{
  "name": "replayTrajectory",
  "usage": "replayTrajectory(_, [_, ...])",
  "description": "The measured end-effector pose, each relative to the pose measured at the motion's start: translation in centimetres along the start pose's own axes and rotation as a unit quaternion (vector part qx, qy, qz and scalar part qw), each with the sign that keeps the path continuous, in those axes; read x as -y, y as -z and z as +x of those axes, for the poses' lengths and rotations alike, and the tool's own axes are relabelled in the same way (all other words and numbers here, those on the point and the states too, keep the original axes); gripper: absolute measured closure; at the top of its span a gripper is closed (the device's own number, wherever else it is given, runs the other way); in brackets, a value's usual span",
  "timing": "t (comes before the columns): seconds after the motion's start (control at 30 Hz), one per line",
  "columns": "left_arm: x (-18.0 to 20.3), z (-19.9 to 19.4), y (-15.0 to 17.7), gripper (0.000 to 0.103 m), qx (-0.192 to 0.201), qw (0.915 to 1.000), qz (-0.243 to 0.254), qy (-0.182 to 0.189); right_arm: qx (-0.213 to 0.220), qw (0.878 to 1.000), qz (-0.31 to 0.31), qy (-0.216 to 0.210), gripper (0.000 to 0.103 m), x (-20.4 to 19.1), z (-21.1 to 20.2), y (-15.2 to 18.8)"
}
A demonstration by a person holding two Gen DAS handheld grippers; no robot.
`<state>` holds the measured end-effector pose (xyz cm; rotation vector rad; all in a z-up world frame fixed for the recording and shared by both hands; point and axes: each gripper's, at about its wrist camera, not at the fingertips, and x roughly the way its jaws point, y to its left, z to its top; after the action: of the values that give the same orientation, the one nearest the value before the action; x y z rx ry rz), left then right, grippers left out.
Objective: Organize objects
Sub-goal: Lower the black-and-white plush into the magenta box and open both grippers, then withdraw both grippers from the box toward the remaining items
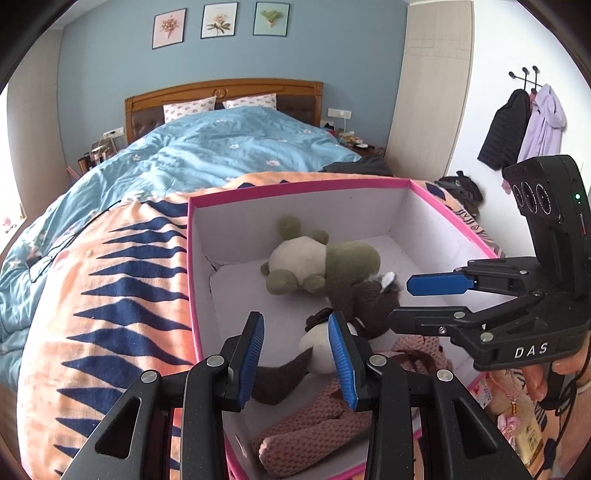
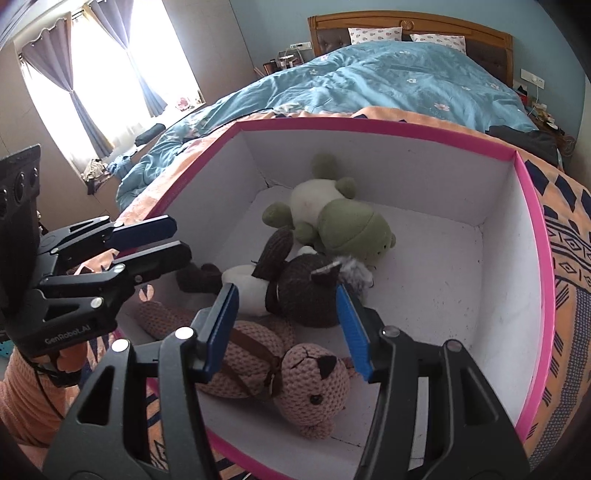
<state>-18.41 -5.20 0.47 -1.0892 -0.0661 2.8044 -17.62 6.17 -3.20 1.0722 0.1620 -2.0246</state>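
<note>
A: Toys are all in the pink-rimmed box (image 2: pixel 532 236), which sits on the orange patterned blanket (image 1: pixel 110 295) at the near end of the bed (image 1: pixel 229 144). Three of them.

B: Which ones, and where?

A: Green frog plush (image 2: pixel 340 218) is toward the far wall, lying on its side. Dark brown knitted animal (image 2: pixel 295 288) is in the middle, touching the frog. Pink knitted bear (image 2: pixel 291 376) is nearest, lying flat with its head to the right, and the brown one partly overlaps it.

B: Left gripper?

A: Left gripper (image 1: pixel 295 354) is over the box's near left corner, jaws parted about halfway, holding nothing. Blue pads (image 1: pixel 341 362) are clear of the toys. In the right wrist view it sits at the box's left edge (image 2: pixel 159 243), and the two fingers look fairly close together from that side.

B: Right gripper?

A: Right gripper (image 2: pixel 288 332) hangs above the pink bear and the brown toy, jaws spread wide and empty. From the left wrist camera it comes in over the right rim (image 1: pixel 424 299); only one blue pad shows there.

B: Anything else?

A: Blue floral duvet (image 1: pixel 221 147) covers the far part of the bed, two pillows (image 1: pixel 218 103) at the wooden headboard (image 1: pixel 221 88). Three framed prints (image 1: pixel 218 22) are on the blue wall. Jackets (image 1: pixel 524 125) hang on hooks at the right.
</note>
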Motion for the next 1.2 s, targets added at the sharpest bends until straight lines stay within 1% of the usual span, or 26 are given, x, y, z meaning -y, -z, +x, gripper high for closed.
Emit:
replayTrajectory(0.07, [0.0,-0.3,0.3,0.065,0.004,1.0000,-0.003,0.006,0.003,1.000,0.001,-0.003,0.045,0.0,-0.3,0.1])
replayTrajectory(0.13, [0.1,-0.8,0.4,0.061,0.009,0.9999,-0.004,0.010,0.007,1.000,-0.001,-0.005,0.045,-0.2,-0.7,0.3])
replayTrajectory(0.2, [0.4,-1.5,0.7,0.054,0.021,0.9997,-0.002,0.013,0.010,1.000,-0.001,-0.009,0.045,-0.4,-1.1,0.4])
replayTrajectory(0.23, [0.6,-1.8,0.8,0.052,0.026,0.9995,-0.001,0.015,0.013,1.000,0.001,-0.013,0.045,-0.4,-1.3,0.5])
replayTrajectory(0.3, [0.9,-2.7,0.9,0.041,0.037,0.9990,0.001,0.023,0.020,1.000,0.004,-0.019,0.045,-0.5,-1.9,0.7])
replayTrajectory(0.33, [1.1,-3.1,1.0,0.039,0.043,0.9987,0.001,0.028,0.023,0.999,0.005,-0.021,0.045,-0.6,-2.2,0.9])
replayTrajectory(0.37, [1.3,-3.7,1.1,0.037,0.051,0.9982,0.001,0.032,0.027,0.999,0.006,-0.024,0.045,-0.7,-2.5,1.0])
replayTrajectory(0.53, [2.3,-5.8,1.8,0.037,0.072,0.9964,0.012,0.044,0.051,0.998,0.001,-0.033,0.042,-1.4,-5.1,2.5])
replayTrajectory(0.63, [3.1,-7.2,2.6,0.035,0.083,0.9947,0.019,0.058,0.067,0.997,-0.001,-0.036,0.041,-1.7,-6.8,3.5])
replayTrajectory(0.7, [3.9,-8.2,3.3,0.028,0.093,0.9928,0.026,0.071,0.076,0.996,-0.001,-0.042,0.040,-1.8,-8.1,4.5])
replayTrajectory(0.77, [4.8,-8.9,4.0,0.027,0.100,0.9912,0.037,0.079,0.082,0.996,-0.001,-0.040,0.039,-1.9,-9.1,5.5])
replayTrajectory(0.93, [7.1,-9.7,6.0,0.027,0.094,0.9876,0.061,0.109,0.081,0.996,0.006,-0.036,0.039,-1.9,-11.0,9.0])
replayTrajectory(1.0, [8.1,-9.7,6.9,0.027,0.091,0.9867,0.070,0.115,0.078,0.996,0.009,-0.032,0.039,-1.8,-11.4,10.2])
replayTrajectory(1.03, [8.6,-9.5,7.3,0.027,0.084,0.9857,0.073,0.127,0.075,0.997,0.012,-0.030,0.039,-1.7,-11.6,10.9])
replayTrajectory(1.2, [10.9,-8.2,9.2,0.027,0.053,0.9833,0.090,0.149,0.057,0.997,0.040,-0.024,0.039,-0.7,-11.6,14.0])
